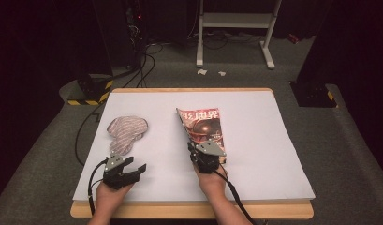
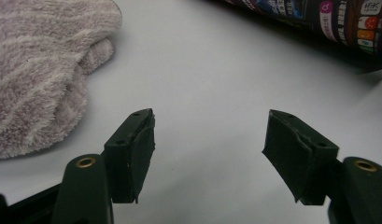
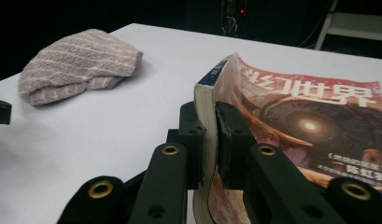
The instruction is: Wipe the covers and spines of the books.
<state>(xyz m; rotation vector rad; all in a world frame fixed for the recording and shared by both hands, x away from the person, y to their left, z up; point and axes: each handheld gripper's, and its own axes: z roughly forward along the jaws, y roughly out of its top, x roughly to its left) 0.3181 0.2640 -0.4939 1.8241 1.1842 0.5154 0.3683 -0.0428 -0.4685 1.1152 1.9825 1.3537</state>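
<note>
A magazine (image 1: 205, 124) with a reddish cover lies on the white table, its left side lifted off the surface. My right gripper (image 1: 204, 149) is shut on its near edge. In the right gripper view the two pads (image 3: 230, 135) press on the magazine (image 3: 310, 116) from both sides, and the page block stands upright between them. A striped pinkish towel (image 1: 126, 131) lies crumpled at the left. My left gripper (image 1: 135, 166) rests just in front of it, open, with bare table between its jaws (image 2: 209, 140). In that view the towel (image 2: 34, 70) is at the upper left and the magazine (image 2: 338, 18) at the upper right.
The white sheet (image 1: 264, 164) covers a wooden table whose edge (image 1: 180, 211) runs along the front. Behind the table, on the grey floor, are black cables (image 1: 142, 65), a white stand (image 1: 236, 23) and black-and-yellow bases (image 1: 88, 91).
</note>
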